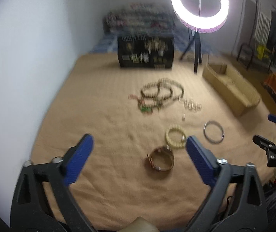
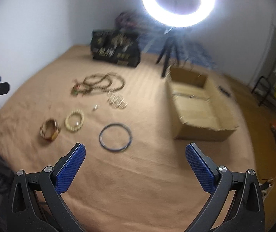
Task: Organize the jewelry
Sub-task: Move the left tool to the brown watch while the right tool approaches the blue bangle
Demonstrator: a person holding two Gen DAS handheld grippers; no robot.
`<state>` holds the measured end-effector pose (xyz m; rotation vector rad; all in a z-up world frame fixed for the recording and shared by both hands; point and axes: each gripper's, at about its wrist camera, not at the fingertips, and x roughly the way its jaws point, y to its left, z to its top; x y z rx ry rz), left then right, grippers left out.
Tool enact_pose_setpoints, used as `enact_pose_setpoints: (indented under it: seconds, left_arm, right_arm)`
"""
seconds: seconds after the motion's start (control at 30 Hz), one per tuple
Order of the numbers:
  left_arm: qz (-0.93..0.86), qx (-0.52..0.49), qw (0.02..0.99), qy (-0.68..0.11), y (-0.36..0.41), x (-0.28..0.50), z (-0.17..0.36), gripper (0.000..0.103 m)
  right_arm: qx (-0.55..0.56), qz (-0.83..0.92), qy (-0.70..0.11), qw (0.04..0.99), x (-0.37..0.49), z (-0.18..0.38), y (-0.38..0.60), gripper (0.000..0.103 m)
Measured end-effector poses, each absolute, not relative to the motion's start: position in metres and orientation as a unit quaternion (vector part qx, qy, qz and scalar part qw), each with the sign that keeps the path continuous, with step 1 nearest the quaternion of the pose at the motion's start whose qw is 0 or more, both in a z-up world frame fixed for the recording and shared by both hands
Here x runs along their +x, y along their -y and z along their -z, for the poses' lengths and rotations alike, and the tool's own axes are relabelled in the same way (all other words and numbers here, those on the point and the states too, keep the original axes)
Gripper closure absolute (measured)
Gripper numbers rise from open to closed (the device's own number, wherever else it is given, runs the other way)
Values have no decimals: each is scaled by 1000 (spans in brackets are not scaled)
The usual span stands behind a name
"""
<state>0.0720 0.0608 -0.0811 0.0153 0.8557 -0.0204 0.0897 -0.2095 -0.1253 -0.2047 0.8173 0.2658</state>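
A tan cloth [image 2: 138, 174] covers the surface; whether a bed or a counter lies under it cannot be told. At its far edge stands a black display rack [image 1: 145, 52], and to the right lies an open cardboard box [image 2: 197, 106]. Mid-cloth sits a tangle of bead necklaces [image 1: 161, 94], and nearer lie three loose pieces: a dark thin bangle [image 2: 115, 137], a cream bead bracelet [image 2: 75, 120] and a wide brown cuff [image 1: 162, 159]. Both tongs are spread wide and hold nothing. The left tongs [image 1: 139, 148] hover with the cuff straight ahead, between the pads and slightly right. The right tongs [image 2: 136, 154] have the bangle just ahead, left of centre. Likely each takes its nearer piece.
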Motion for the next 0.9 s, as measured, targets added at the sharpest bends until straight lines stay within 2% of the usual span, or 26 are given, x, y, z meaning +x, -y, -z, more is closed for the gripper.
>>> enact_pose_setpoints:
  seconds: [0.17, 0.33, 0.4, 0.53, 0.6, 0.83, 0.9]
  left_arm:
    - [26, -29, 871, -490, -67, 91, 124, 27]
    - [33, -66, 844, -531, -65, 104, 150, 27]
    - [34, -73, 838, -540, -63, 110, 158, 31]
    - [30, -74, 828, -555, -61, 120, 170, 33]
    - [27, -82, 822, -563, -65, 123, 177, 42]
    - [25, -76, 814, -576, -66, 126, 196, 47]
    - [29, -74, 811, -580, -64, 127, 200, 52]
  right_arm:
    - [-76, -153, -446, 878, 115, 160, 208, 1]
    - [-69, -154, -466, 868, 134, 177, 203, 1]
    - [-67, -158, -475, 863, 142, 183, 199, 1]
    - [-60, -161, -492, 853, 154, 193, 196, 1]
    - [-59, -162, -496, 851, 157, 198, 194, 1]
    - [-60, -160, -498, 850, 162, 210, 194, 1]
    - [-59, -160, -497, 851, 164, 212, 194, 1]
